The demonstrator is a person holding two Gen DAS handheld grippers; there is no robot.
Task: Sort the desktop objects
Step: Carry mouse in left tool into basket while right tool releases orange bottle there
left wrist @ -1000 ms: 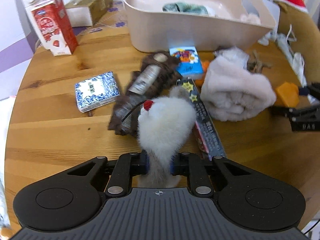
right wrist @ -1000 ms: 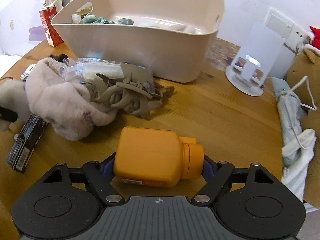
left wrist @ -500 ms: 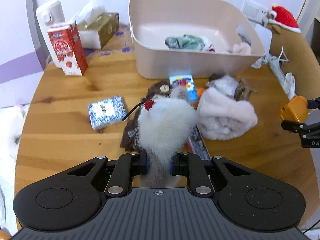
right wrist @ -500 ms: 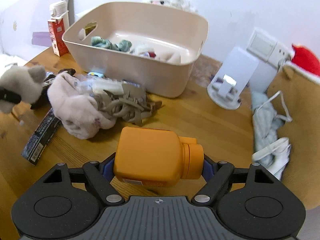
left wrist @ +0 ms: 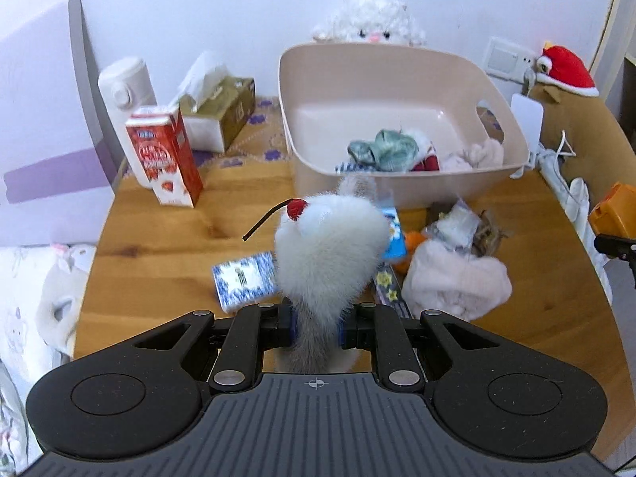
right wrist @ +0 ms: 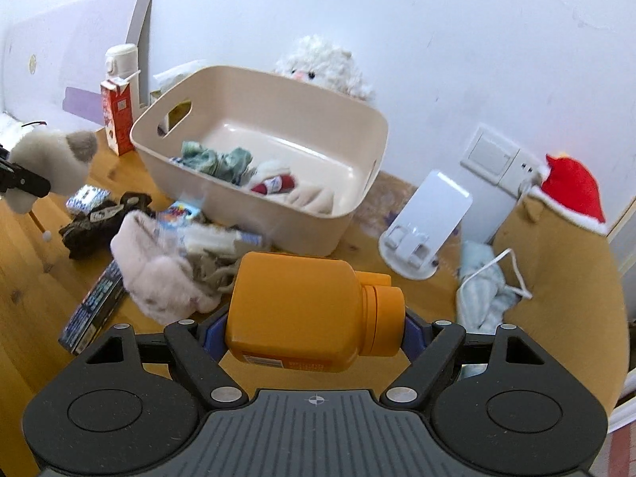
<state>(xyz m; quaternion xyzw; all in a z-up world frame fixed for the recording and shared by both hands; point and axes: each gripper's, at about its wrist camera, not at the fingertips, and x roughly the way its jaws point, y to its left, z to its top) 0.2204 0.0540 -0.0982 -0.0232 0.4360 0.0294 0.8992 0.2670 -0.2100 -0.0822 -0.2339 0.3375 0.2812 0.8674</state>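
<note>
Holding a white furry plush toy (left wrist: 330,246) by its grey tail end, my left gripper (left wrist: 314,324) is clenched on it above the middle of the round wooden table (left wrist: 159,238), and the toy's body hangs clear of the clutter below. My right gripper (right wrist: 314,324) is clamped across an orange plastic bottle (right wrist: 302,314) lying sideways between the fingers, cap to the right, raised over the table's right side.

Ahead of both sits the beige storage bin (right wrist: 254,206) near the table's far edge, its near rim unobstructed from above; crumpled green cloth (left wrist: 381,151) and other soft items lie in its near half, and the far half of its floor shows bare.

Between me and the bin's near wall the surface is crowded: a pink fluffy cloth (left wrist: 457,282), a blue-and-white patterned packet (left wrist: 244,286) and a dark boxed item (right wrist: 93,306) lie close together. Bare wood shows along the left edge, in front of the red milk carton (left wrist: 165,155) and tissue box (left wrist: 218,115) at the far left. A white phone stand (right wrist: 425,226) stands by the bin's right end.
</note>
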